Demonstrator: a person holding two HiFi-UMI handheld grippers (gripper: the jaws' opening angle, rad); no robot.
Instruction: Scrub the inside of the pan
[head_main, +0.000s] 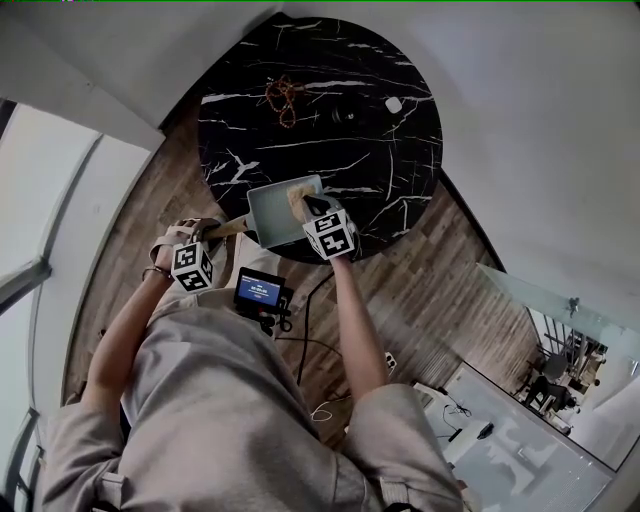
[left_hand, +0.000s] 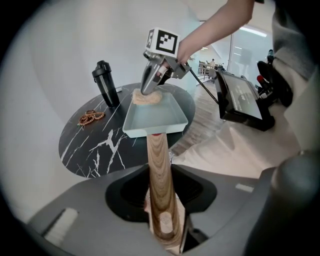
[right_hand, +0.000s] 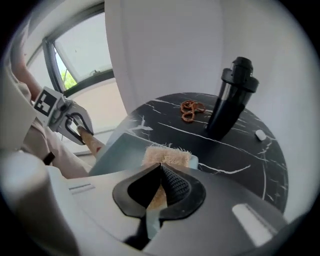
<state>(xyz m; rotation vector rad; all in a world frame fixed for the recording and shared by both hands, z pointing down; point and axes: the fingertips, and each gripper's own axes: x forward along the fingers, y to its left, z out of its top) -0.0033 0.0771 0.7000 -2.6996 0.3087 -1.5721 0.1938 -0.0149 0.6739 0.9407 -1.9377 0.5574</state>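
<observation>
The left gripper (left_hand: 161, 202) is grasping the light-grained wooden handle (left_hand: 156, 165) of a pale grey-green rectangular pan (left_hand: 150, 131), its jaws clenching the handle's end. The pan is sitting at the near edge of a round black marble table with white veins (right_hand: 240, 150), its handle sticking out past the rim. At the pan's far end, the right gripper (right_hand: 160, 167) is pinching a beige fibrous scrub pad (right_hand: 167, 156) against the inside. Beyond, a brown beaded string (right_hand: 189, 111) is lying near a black shaker bottle (right_hand: 232, 97), which is standing upright.
</observation>
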